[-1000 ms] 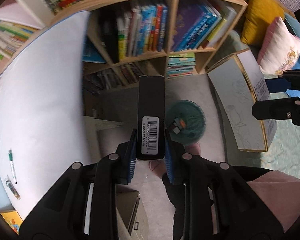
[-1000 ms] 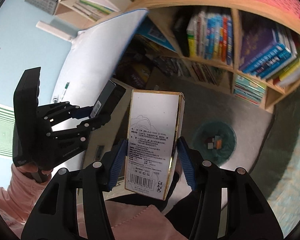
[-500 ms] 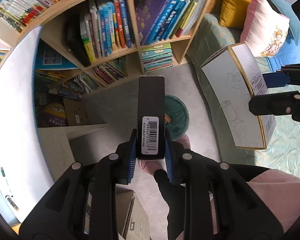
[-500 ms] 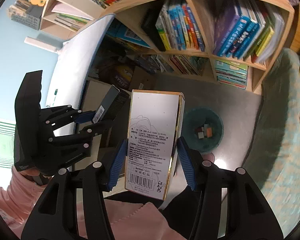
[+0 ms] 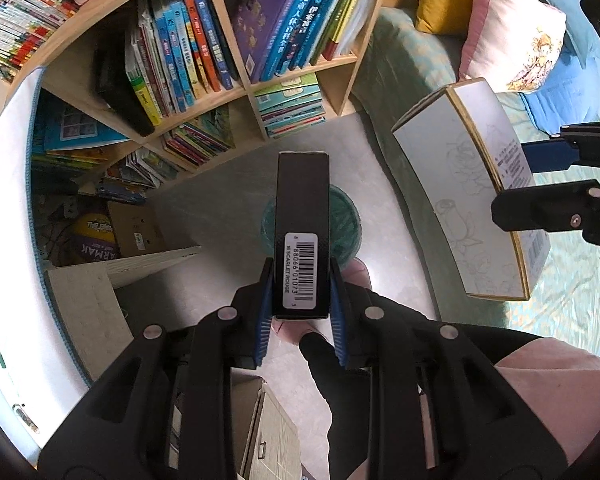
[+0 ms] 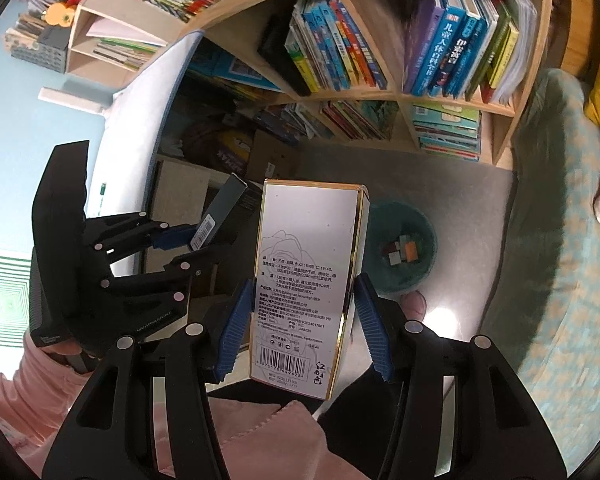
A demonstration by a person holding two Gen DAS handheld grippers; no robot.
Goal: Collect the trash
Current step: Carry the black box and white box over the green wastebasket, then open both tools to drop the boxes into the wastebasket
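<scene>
**A:** What have you got in each hand?

**B:** Your left gripper (image 5: 302, 300) is clamped on the lower end of a slim black cardboard carton with a white barcode label (image 5: 302, 216), standing straight out along the fingers. Your right gripper (image 6: 304, 320) pinches a tall white gold-edged cardboard box printed with a rose outline (image 6: 310, 272) by its lower half.

**A:** How will they handle?

**B:** Both look light, stiff but crushable, probably hollow, so keep the squeeze gentle. The glossy faces may slip; holding across the narrow sides near the base, as you do, looks sound.

**A:** And beyond them?

**B:** Below and ahead of both grippers sits the round teal waste bin (image 6: 400, 254) on the grey floor, already holding small scraps.
</scene>
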